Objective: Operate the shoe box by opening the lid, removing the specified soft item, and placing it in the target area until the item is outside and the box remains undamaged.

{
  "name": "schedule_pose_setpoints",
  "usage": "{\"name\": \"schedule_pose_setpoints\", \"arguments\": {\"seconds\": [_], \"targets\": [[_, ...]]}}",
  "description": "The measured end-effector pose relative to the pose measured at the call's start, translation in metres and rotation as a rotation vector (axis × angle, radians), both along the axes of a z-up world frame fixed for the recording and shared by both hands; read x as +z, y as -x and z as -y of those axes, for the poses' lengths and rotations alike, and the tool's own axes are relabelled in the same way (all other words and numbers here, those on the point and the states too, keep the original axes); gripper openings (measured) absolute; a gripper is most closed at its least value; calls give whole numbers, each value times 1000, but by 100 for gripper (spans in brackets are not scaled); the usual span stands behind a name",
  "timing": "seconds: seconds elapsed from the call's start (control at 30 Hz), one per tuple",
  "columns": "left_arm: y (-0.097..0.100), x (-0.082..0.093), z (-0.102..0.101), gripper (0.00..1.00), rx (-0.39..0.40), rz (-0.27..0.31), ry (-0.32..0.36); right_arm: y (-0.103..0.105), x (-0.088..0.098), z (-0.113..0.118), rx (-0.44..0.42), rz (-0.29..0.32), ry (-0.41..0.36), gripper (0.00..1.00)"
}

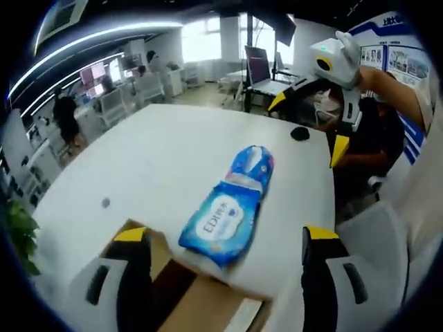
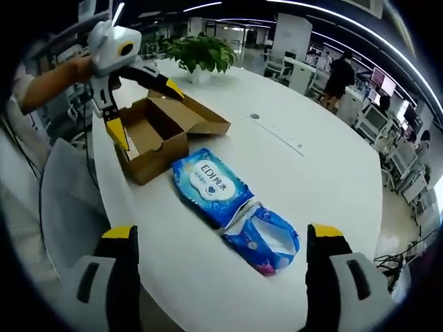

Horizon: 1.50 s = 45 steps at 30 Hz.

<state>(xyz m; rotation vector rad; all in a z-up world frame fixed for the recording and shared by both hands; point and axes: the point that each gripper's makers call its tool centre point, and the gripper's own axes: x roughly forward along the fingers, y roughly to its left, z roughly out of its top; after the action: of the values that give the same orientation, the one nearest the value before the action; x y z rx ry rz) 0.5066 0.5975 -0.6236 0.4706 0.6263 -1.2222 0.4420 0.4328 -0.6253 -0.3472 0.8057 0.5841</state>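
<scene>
wipes pack (image 2: 232, 207): on table (image 2: 325, 166), just right of shoe box (image 2: 163, 131)
potted plant (image 2: 201, 54): far, behind shoe box

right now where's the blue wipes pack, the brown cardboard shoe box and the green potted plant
blue soft plastic wipes pack (image 2: 208, 185): right gripper view, on its white printed label.
brown cardboard shoe box (image 2: 154, 130): right gripper view, on its open inside floor.
green leafy potted plant (image 2: 201, 52): right gripper view, on its leaves.

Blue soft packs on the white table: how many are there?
2. The blue wipes pack lies beside the open cardboard box; the darker blue pouch touches its far end. The box interior is partly hidden.
</scene>
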Motion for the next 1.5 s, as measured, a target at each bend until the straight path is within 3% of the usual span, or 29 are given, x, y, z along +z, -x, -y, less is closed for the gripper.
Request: {"name": "schedule_pose_setpoints", "arguments": {"seconds": [0.17, 0.83, 0.97, 1.23, 1.5], "targets": [[1, 1, -22, 100, 42, 3, -1, -1, 4, -15, 44, 1, 7, 96], [-1, 4, -102, 100, 186, 2, 14, -11, 8, -79, 231, -11, -1, 96], [-3, 2, -118, 100, 222, 4, 12, -11, 5, -94, 284, -31, -2, 88], [-8, -3, -156, 100, 312, 3, 11, -16, 0, -124, 392, -28, -1, 83], [-17, -10, -197, 93, 417, -2, 15, -23, -8, -151, 493, -22, 5, 74]]}}
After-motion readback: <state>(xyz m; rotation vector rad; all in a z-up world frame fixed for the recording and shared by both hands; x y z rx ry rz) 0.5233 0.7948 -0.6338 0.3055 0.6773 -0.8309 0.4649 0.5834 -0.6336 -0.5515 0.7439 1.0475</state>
